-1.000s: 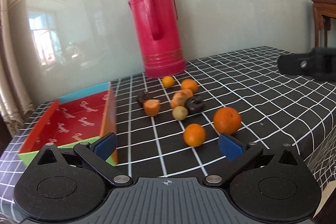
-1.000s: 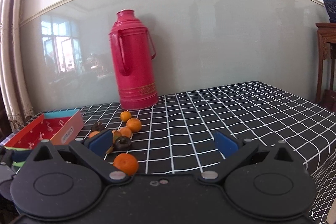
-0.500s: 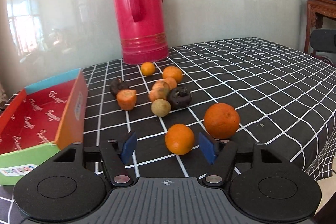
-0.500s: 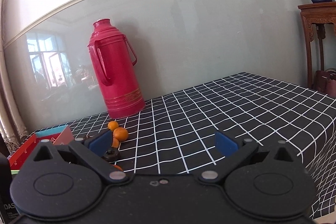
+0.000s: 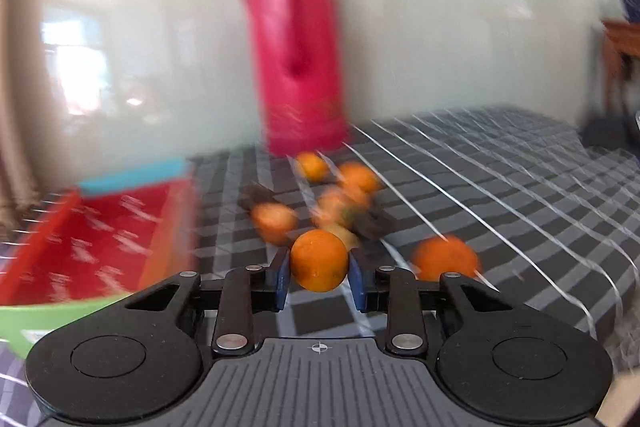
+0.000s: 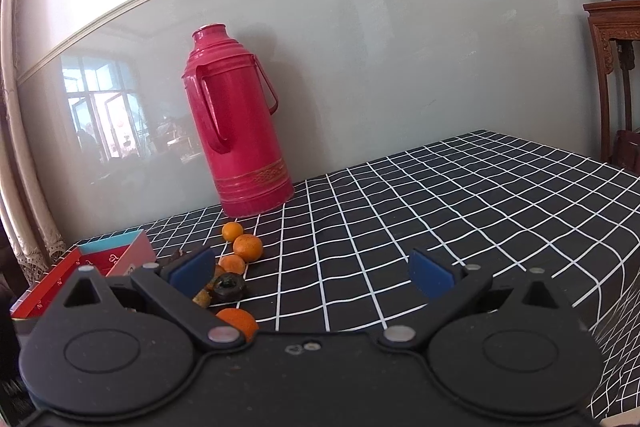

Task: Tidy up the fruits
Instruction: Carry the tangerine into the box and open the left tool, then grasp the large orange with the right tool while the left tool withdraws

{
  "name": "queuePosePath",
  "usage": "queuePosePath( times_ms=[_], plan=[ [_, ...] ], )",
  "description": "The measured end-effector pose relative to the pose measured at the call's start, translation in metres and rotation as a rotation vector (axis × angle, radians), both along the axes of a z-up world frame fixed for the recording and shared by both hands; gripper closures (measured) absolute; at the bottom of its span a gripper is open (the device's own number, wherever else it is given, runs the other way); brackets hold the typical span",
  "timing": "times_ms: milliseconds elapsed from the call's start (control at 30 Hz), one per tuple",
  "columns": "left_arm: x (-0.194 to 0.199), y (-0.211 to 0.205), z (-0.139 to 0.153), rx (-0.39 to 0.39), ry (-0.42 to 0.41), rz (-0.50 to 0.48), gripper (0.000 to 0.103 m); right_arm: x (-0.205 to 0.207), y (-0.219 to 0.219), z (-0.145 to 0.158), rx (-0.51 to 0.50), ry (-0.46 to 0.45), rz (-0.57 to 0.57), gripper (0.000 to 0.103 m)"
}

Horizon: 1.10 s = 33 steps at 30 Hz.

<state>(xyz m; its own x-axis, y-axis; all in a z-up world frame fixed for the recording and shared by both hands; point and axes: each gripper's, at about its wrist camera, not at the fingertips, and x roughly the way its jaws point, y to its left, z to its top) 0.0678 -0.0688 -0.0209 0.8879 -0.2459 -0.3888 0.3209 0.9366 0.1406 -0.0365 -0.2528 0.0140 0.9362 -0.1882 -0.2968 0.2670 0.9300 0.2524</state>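
Risk entry: small round orange (image 5: 319, 260) pinched in your left gripper (image 5: 319, 281), lower centre of frame.
Red open cardboard tray (image 5: 80, 239) sits lower left; the smooth fruit could squirt from the blue pads (image 5: 282, 281) if you swing fast. Your right gripper (image 6: 310, 267) gapes wide, empty.

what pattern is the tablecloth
Black with a white grid of squares; the tablecloth shows sharpest in the right wrist view.
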Motion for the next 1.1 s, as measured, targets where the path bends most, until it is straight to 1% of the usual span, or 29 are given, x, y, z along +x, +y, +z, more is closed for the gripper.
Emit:
queuePosePath(
  times_ms=[67, 167, 233, 300, 367, 467, 533, 600, 633, 667, 700, 767, 833, 867, 900, 1000, 1067, 1100],
  plan=[
    [0.003, 0.018, 0.011, -0.027, -0.042, 0.094, 0.072, 0.003, 0.003, -0.001, -0.004, 0.01, 0.01, 0.006],
    [0.014, 0.048, 0.022, -0.061, -0.054, 0.24, 0.072, 0.01, 0.01, -0.004, -0.014, 0.031, 0.029, 0.006],
    [0.028, 0.068, 0.026, -0.065, -0.031, 0.328, 0.072, 0.015, 0.016, -0.006, -0.021, 0.044, 0.044, 0.006],
    [0.043, 0.088, 0.027, -0.071, 0.011, 0.396, 0.072, 0.02, 0.022, -0.007, -0.027, 0.053, 0.06, 0.006],
    [0.058, 0.108, 0.025, -0.084, 0.07, 0.443, 0.072, 0.026, 0.028, -0.009, -0.028, 0.065, 0.083, 0.006],
    [0.07, 0.128, 0.017, -0.091, 0.132, 0.505, 0.072, 0.037, 0.039, -0.014, -0.036, 0.093, 0.11, 0.006],
    [0.071, 0.138, 0.014, -0.106, 0.159, 0.548, 0.072, 0.044, 0.046, -0.017, -0.045, 0.11, 0.129, 0.006],
    [0.073, 0.144, 0.013, -0.126, 0.175, 0.561, 0.071, 0.053, 0.051, -0.021, -0.049, 0.136, 0.145, 0.006],
    [0.075, 0.145, 0.014, -0.136, 0.176, 0.563, 0.069, 0.057, 0.054, -0.024, -0.052, 0.15, 0.152, 0.006],
    [0.074, 0.147, 0.014, -0.142, 0.174, 0.569, 0.056, 0.062, 0.057, -0.026, -0.059, 0.16, 0.157, 0.006],
    [0.073, 0.148, 0.017, -0.147, 0.164, 0.574, 0.04, 0.066, 0.06, -0.028, -0.07, 0.168, 0.16, 0.006],
    [0.068, 0.151, 0.02, -0.194, 0.153, 0.546, 0.024, 0.073, 0.064, -0.03, -0.091, 0.181, 0.163, 0.009],
    [0.06, 0.149, 0.022, -0.193, 0.122, 0.53, 0.017, 0.079, 0.067, -0.033, -0.108, 0.193, 0.155, 0.017],
    [0.055, 0.147, 0.024, -0.182, 0.102, 0.523, 0.011, 0.082, 0.068, -0.034, -0.114, 0.201, 0.149, 0.02],
    [0.05, 0.147, 0.026, -0.177, 0.079, 0.519, 0.005, 0.085, 0.068, -0.036, -0.113, 0.21, 0.146, 0.026],
    [0.037, 0.154, 0.036, -0.203, 0.011, 0.498, 0.002, 0.092, 0.067, -0.041, -0.094, 0.236, 0.139, 0.043],
    [0.03, 0.163, 0.041, -0.228, -0.015, 0.503, 0.0, 0.097, 0.067, -0.045, -0.091, 0.259, 0.131, 0.046],
    [0.026, 0.168, 0.041, -0.241, -0.022, 0.513, 0.0, 0.099, 0.066, -0.047, -0.09, 0.271, 0.127, 0.053]
  ],
)
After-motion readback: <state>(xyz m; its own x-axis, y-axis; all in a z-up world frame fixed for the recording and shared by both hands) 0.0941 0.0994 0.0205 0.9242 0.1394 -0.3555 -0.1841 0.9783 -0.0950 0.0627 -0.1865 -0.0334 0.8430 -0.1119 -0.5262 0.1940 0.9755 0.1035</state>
